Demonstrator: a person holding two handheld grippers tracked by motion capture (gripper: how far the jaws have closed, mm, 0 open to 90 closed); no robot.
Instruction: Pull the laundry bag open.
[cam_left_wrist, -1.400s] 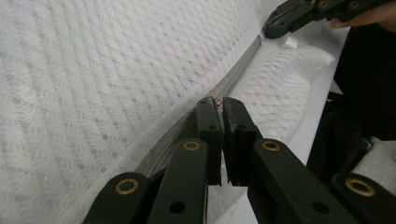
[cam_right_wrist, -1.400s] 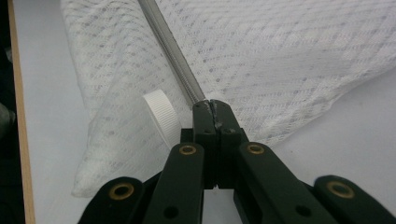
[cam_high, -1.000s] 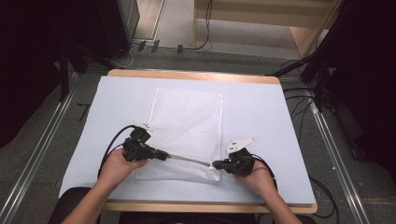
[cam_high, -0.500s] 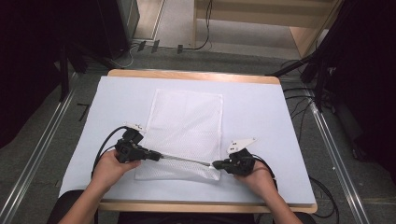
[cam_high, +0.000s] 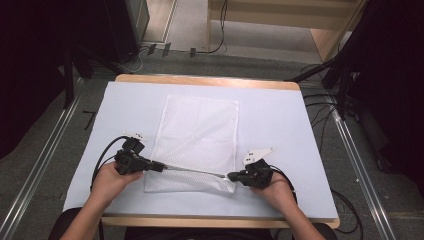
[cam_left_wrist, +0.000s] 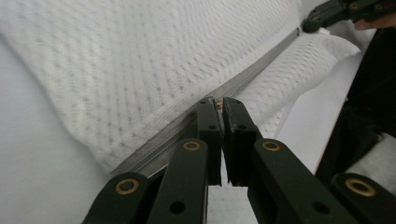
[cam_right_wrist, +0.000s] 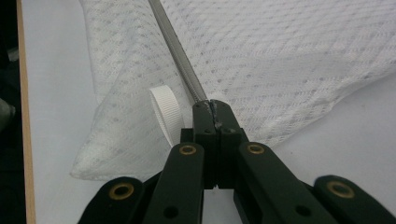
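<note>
White mesh zippered laundry bag (cam_high: 197, 142) lies flat at the tabletop's centre, toward the near edge. Left gripper (cam_high: 161, 167) pinches the zipper pull (cam_left_wrist: 218, 103); right gripper (cam_high: 231, 176) clamps the grey zipper's (cam_high: 192, 171) end, near a white ribbon loop (cam_right_wrist: 166, 114).

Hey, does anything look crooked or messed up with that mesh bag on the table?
Nothing damaged. The white mesh bag lies flat; only its near edge is lifted, the zipper stretched taut between the left tongs and right tongs.

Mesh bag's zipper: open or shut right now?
Shut, as far as shows: the zipper runs as one closed grey line between the left gripper and right gripper, with no gap in the mesh bag.
</note>
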